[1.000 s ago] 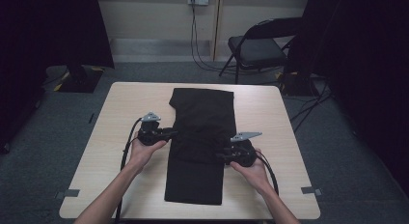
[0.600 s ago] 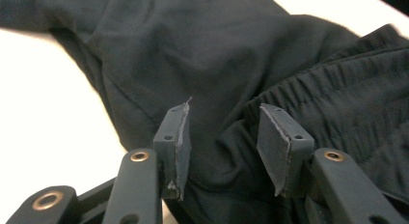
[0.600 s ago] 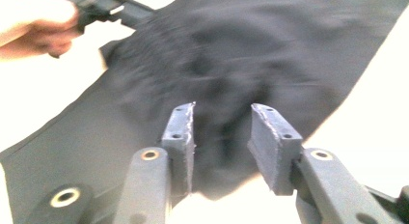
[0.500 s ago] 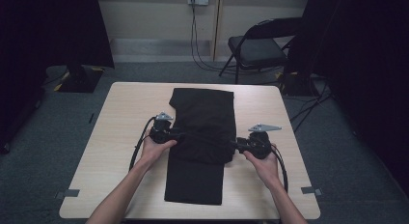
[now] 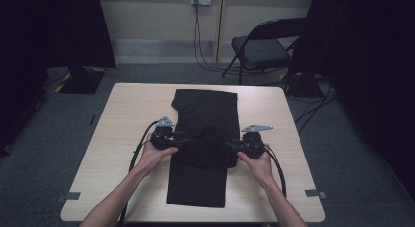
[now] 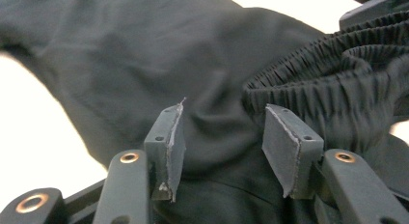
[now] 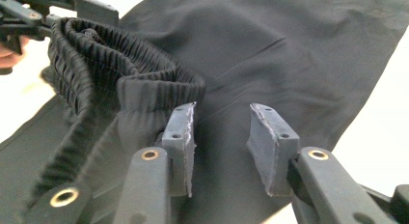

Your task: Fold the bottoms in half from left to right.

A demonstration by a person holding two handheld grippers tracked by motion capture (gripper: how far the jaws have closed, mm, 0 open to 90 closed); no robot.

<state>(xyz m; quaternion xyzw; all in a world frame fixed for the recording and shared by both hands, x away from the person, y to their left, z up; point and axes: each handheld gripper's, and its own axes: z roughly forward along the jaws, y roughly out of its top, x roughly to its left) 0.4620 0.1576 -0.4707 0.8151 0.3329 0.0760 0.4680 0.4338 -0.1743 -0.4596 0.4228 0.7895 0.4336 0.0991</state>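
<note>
gripper: jaws apart, over black cloth
cloth: dark, lies on pale table
waistband: ruched elastic, bunched by rt jaw, upper rt

I see a black matt cloth garment with a finely ribbed, gathered elastic waistband, lying on a pale wood-grain tabletop with a smooth, low-sheen finish. My left gripper has matt black plastic jaws with brass-coloured metal rivets and dull grey rubbery pads, rough at the edges; my right gripper looks the same.
</note>
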